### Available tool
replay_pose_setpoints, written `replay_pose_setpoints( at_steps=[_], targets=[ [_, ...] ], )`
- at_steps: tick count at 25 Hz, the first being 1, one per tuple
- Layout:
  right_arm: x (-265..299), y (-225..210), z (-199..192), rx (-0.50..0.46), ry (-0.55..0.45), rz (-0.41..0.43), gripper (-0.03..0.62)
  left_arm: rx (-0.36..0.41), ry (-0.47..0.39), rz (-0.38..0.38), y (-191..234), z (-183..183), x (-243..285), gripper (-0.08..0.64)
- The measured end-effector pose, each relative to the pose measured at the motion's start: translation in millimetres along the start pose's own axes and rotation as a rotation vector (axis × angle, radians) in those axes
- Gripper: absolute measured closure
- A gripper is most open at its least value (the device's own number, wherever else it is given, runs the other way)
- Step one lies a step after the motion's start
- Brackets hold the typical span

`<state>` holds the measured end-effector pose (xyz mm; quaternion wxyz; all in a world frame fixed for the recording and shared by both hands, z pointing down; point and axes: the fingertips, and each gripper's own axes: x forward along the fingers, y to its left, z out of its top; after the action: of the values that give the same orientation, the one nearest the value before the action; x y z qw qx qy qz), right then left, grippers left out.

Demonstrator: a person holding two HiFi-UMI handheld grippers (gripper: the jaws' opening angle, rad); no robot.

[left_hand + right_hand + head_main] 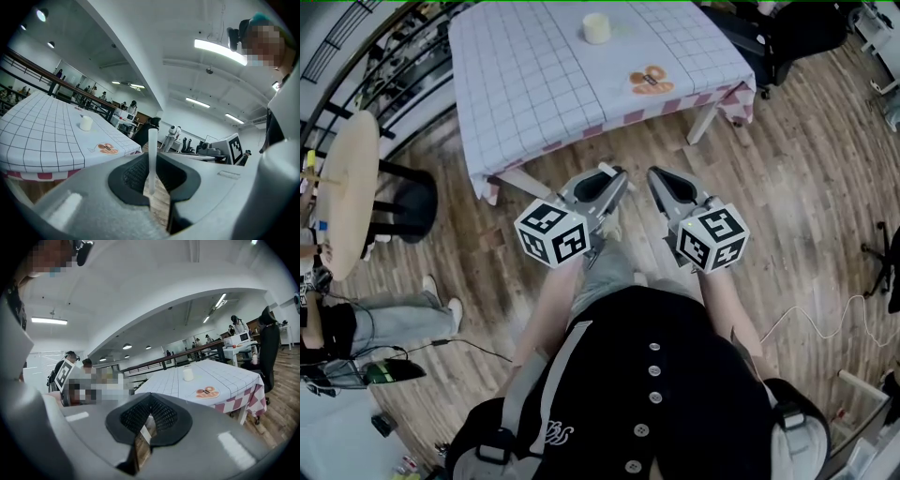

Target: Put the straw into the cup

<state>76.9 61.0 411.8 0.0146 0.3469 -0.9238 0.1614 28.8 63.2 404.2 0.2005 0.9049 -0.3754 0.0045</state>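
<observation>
Between the jaws of my left gripper (152,174) a thin white translucent plastic straw (152,157) stands upright, clamped near its lower end. My right gripper (147,422) has its jaws drawn together, with only a narrow slit between them. Both hang over the brown wooden plank floor (787,187), well apart from the table with the white grid-lined cloth (534,84), where the small white cylindrical cup (596,28) stands upright beyond a flat orange-patterned mat (652,82)

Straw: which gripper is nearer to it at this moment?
Left. The left gripper has its jaws shut on the straw, which stands upright between them. The right gripper is alongside, to the straw's right, not touching it.
</observation>
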Motion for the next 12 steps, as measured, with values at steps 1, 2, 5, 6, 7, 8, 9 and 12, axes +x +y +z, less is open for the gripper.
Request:
replay_pose_setpoints(
  at_steps=[1,2,5,6,7,8,9,12],
  targets=[
    [8.5,-7.3,-4.6,-0.019,-0.019,0.007,0.594,0.022,-0.019,0.000,9.9,-2.2,6.5,0.516],
    [14.7,-11.8,-7.8,-0.032,-0.025,0.007,0.594,0.032,-0.033,-0.003,17.1,-3.1,10.5,0.515],
    [14.5,-10.6,-6.7,-0.009,0.040,-0.039,0.594,-0.035,-0.011,-0.035,18.9,-1.3,10.7,0.517],
    [15.5,-10.1,-1.5,0.008,0.065,-0.060,0.592,-0.066,0.005,-0.047,19.8,3.2,10.9,0.515],
    [22.8,-12.0,6.9,0.019,0.077,-0.075,0.593,-0.084,0.014,-0.054,25.9,12.0,13.5,0.515],
    [34.5,-16.1,16.1,0.024,0.080,-0.083,0.592,-0.091,0.018,-0.059,35.7,22.7,18.3,0.516],
    [47.2,-21.2,24.1,0.025,0.079,-0.088,0.594,-0.092,0.021,-0.065,46.0,32.4,24.5,0.517],
    [78.6,-37.4,39.4,0.020,0.070,-0.097,0.594,-0.075,0.037,-0.092,71.5,50.7,45.8,0.516]
  ],
)
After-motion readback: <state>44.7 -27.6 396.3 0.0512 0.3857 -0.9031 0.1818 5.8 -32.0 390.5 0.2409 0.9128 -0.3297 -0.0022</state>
